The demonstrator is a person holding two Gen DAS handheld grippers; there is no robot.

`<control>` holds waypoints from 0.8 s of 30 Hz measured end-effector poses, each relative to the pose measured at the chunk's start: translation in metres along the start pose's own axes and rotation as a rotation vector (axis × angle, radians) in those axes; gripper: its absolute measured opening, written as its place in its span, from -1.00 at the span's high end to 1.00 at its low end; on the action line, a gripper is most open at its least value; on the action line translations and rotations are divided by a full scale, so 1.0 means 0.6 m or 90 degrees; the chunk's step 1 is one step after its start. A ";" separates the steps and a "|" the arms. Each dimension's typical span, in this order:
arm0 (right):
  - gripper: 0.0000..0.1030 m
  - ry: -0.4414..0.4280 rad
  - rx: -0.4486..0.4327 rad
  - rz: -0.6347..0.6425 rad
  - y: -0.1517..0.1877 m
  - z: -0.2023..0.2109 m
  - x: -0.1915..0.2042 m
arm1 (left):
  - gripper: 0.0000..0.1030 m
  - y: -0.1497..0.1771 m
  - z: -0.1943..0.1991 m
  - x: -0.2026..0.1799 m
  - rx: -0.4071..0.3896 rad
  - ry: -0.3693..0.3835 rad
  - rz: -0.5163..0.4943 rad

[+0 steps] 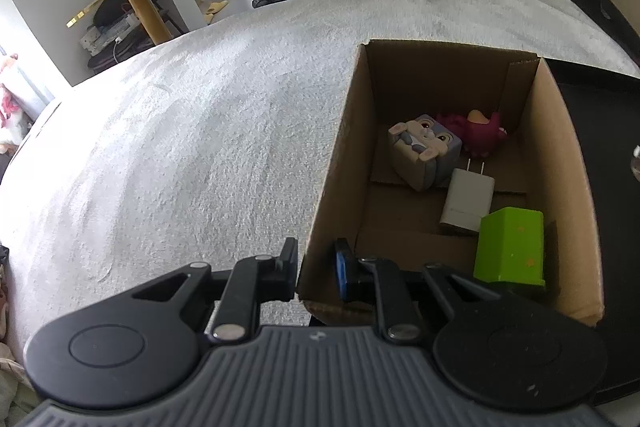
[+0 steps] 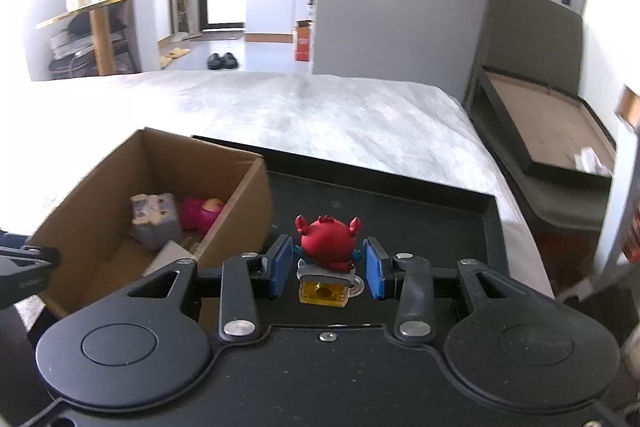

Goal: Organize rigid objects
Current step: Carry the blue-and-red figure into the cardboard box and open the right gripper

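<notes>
Red crab figure (image 2: 327, 242) on a yellow block base, gripped between the blue pads of the right tongs (image 2: 327, 265), seemingly lifted over the black tray (image 2: 420, 203), just right of the cardboard box (image 2: 240, 195). Contact looks slight: pads appear to meet only small side parts of the figure, so grip judged shallow. Left tongs (image 1: 318, 269) clenched on the near wall of the box, one finger outside, one inside, steadying it on the grey bed cover (image 1: 200, 147).

Already inside the box: a grey bunny cube (image 1: 424, 147), a pink plush toy (image 1: 480, 133), a white charger (image 1: 468, 199) with prongs pointing away, a green block (image 1: 512, 247).

Risks from here, as judgement only:
- Slipping of the crab out of the pads during travel toward the box, because of the rounded body and narrow hold; likely a tumble onto the tray or the soft cover.
- Catching the yellow base on the right box wall if carried across too low, tipping the figure or shoving the box.
- Tilting or crumpling of the thin cardboard under the left grip if pulled sideways, spilling the contents.
- Landing on the charger prongs or the green block, leaving the crab wedged rather than settled on the box floor.
</notes>
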State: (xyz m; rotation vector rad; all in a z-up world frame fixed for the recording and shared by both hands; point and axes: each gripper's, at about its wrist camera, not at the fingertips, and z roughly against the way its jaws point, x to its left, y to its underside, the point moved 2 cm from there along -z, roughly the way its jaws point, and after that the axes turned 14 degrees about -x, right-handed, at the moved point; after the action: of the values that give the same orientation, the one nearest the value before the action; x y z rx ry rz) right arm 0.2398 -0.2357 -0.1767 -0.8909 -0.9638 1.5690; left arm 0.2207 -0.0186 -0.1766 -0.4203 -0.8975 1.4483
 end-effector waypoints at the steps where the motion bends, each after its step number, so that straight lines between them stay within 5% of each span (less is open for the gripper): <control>1: 0.26 -0.006 -0.002 0.008 -0.004 -0.001 0.006 | 0.66 0.000 0.000 0.001 -0.001 0.001 0.002; 12: 0.26 -0.089 -0.024 0.094 -0.037 0.002 0.089 | 0.67 0.003 -0.001 0.013 -0.003 0.021 0.029; 24: 0.25 -0.115 -0.011 0.143 -0.043 -0.019 0.136 | 0.69 0.002 -0.009 0.029 0.001 0.053 0.067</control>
State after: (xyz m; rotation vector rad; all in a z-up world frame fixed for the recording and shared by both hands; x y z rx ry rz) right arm 0.2450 -0.1507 -0.1634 -0.9053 -1.0338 1.8605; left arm 0.2220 -0.0006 -0.1759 -0.5298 -0.8176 1.5168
